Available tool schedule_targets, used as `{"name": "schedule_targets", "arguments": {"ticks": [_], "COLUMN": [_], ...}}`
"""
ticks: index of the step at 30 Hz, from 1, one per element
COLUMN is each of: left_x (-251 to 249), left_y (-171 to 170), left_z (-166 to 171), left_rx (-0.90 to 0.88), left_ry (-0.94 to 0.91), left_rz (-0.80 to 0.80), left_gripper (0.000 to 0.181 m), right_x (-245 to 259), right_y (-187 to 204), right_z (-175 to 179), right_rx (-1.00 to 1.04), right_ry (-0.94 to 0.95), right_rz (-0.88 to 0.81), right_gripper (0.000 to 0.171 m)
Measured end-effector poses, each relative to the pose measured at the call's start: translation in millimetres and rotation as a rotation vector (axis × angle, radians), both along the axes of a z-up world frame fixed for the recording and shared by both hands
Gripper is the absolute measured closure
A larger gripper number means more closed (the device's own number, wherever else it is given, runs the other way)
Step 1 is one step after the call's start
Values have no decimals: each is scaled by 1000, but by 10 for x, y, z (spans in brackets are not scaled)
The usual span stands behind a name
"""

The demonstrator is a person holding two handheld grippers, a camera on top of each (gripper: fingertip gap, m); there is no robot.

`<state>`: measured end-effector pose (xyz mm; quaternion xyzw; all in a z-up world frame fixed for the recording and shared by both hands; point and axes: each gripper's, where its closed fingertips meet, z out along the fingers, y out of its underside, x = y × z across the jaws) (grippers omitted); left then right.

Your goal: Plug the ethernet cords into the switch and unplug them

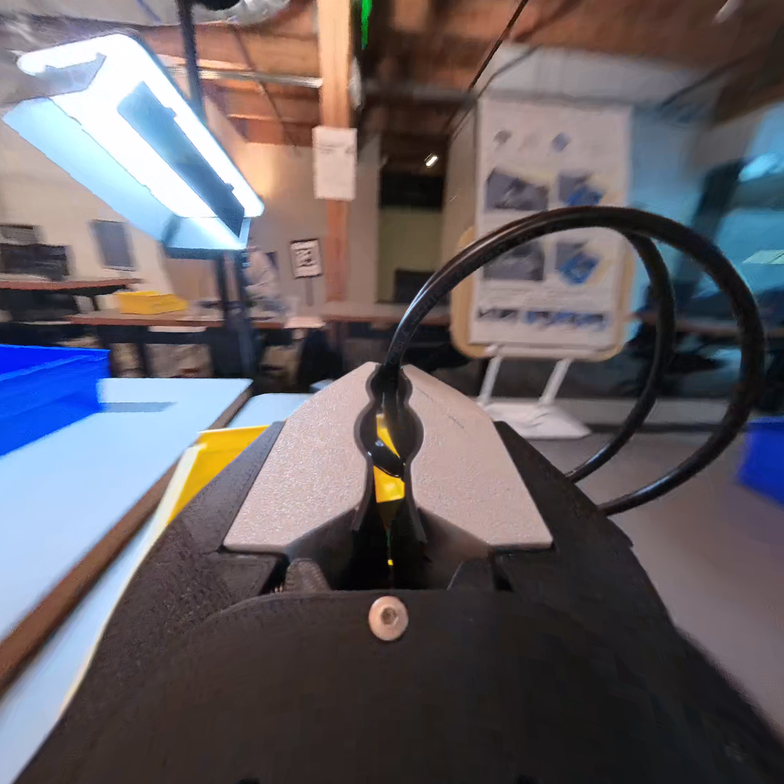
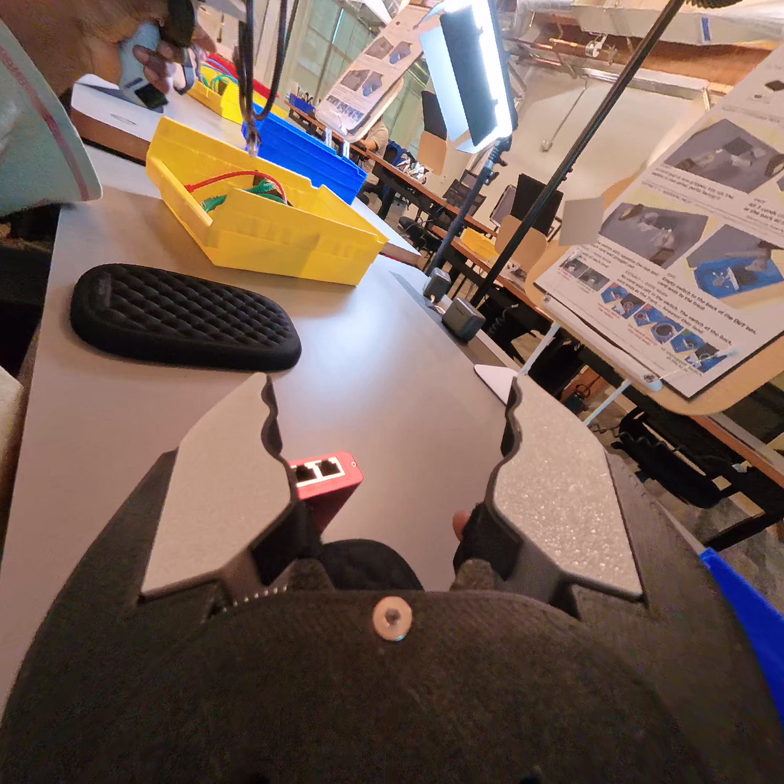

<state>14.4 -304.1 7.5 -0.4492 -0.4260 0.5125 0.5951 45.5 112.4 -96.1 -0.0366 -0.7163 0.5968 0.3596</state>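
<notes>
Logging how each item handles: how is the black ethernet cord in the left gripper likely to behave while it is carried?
Probably springy rather than limp: the black ethernet cord holds round loops above the left gripper, whose jaws are shut on it. Its free plug end dangles over the yellow bin, so it will likely swing. It looks light.
</notes>
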Motion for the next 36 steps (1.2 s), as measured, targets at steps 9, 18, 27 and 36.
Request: {"name": "schedule_targets", "arguments": {"ticks": [9, 18, 27, 36], "left_x": [108, 450, 658, 826], "left_y": [1163, 1661, 1945, 2100], "left_z": [125, 288, 294, 160], "left_rx": [658, 669, 510, 375], "left_ry": [243, 624, 721, 701], "left_rz": [-744, -847, -797, -975], "left_gripper": [175, 175, 175, 162], "right_x": [370, 688, 646, 554], "right_y": [-676, -1558, -1595, -1348], "right_z": [512, 461, 462, 437], "right_rx": [-80, -377, -397, -300], "right_ry": [159, -439, -444, -343], "right_rz": [84, 446, 456, 390], "right_gripper": [100, 121, 144, 158]}}
